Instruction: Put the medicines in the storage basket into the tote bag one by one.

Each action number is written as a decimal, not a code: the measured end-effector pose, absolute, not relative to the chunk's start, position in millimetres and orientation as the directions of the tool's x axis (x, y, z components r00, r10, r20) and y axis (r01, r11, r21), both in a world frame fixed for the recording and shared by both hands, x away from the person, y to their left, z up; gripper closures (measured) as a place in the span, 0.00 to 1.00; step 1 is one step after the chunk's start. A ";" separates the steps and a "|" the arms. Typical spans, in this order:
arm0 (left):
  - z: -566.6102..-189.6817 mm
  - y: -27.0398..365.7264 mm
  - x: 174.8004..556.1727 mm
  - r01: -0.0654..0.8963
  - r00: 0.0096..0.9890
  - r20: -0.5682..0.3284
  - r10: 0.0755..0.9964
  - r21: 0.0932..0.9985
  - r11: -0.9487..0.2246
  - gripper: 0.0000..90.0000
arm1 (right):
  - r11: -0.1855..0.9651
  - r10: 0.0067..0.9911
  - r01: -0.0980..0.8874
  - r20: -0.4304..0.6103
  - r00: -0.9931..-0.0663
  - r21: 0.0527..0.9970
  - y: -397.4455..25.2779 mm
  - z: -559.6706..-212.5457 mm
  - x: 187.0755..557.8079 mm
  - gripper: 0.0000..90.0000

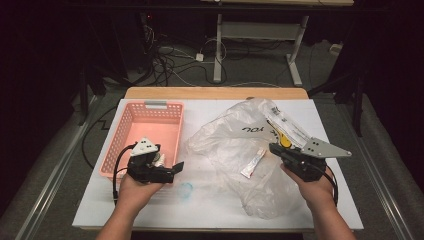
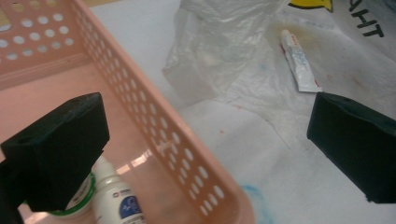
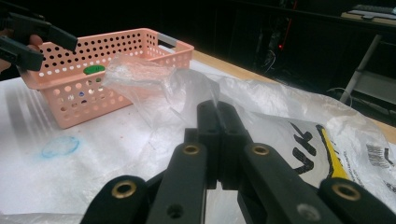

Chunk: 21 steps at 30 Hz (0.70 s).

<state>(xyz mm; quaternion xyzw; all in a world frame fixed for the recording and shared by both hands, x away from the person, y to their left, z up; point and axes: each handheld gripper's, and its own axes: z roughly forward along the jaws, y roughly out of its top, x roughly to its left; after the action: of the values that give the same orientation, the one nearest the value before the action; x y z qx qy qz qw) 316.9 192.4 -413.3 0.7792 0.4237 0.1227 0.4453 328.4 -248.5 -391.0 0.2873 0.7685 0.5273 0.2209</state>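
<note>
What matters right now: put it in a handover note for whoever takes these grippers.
Left gripper: open, jaws astride the pink perforated plastic basket's side wall.
Right gripper: shut at the crumpled clear plastic bag; pinching film or not, cannot tell.
Done: small white bottle and green-lidded jar lie in the basket.
To do: small white tube lies at the bag, not yet moved.
</note>
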 end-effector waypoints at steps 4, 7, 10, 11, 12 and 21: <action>-413.2 203.5 318.7 0.559 0.586 -0.186 0.789 0.797 -0.227 0.00 | 0.278 0.676 0.213 -0.033 -0.736 0.937 -249.0 -391.3 328.4 1.00; -413.4 212.4 320.1 0.565 0.566 -0.184 0.803 0.796 -0.216 0.00 | 0.279 0.676 0.214 -0.033 -0.736 0.936 -249.1 -391.7 328.4 1.00; -413.3 222.0 321.2 0.571 0.546 -0.178 0.819 0.795 -0.207 0.00 | 0.281 0.675 0.214 -0.034 -0.737 0.936 -249.2 -392.3 328.8 1.00; -413.2 225.0 321.5 0.572 0.541 -0.176 0.823 0.794 -0.206 0.00 | 0.281 0.675 0.214 -0.034 -0.737 0.935 -249.2 -392.3 328.8 1.00; -413.2 227.8 321.9 0.574 0.535 -0.176 0.826 0.793 -0.203 0.00 | 0.281 0.676 0.215 -0.034 -0.736 0.935 -249.1 -392.3 328.8 1.00; -416.0 250.8 323.7 0.593 0.477 -0.169 0.863 0.786 -0.174 0.00 | 0.284 0.676 0.214 -0.037 -0.736 0.935 -250.0 -392.5 328.9 1.00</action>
<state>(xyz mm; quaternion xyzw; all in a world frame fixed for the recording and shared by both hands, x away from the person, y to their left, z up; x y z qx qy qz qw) 323.7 250.8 -416.0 0.7492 0.4859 0.1599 0.4208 328.9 -250.0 -392.5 0.2890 0.7703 0.5239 0.2203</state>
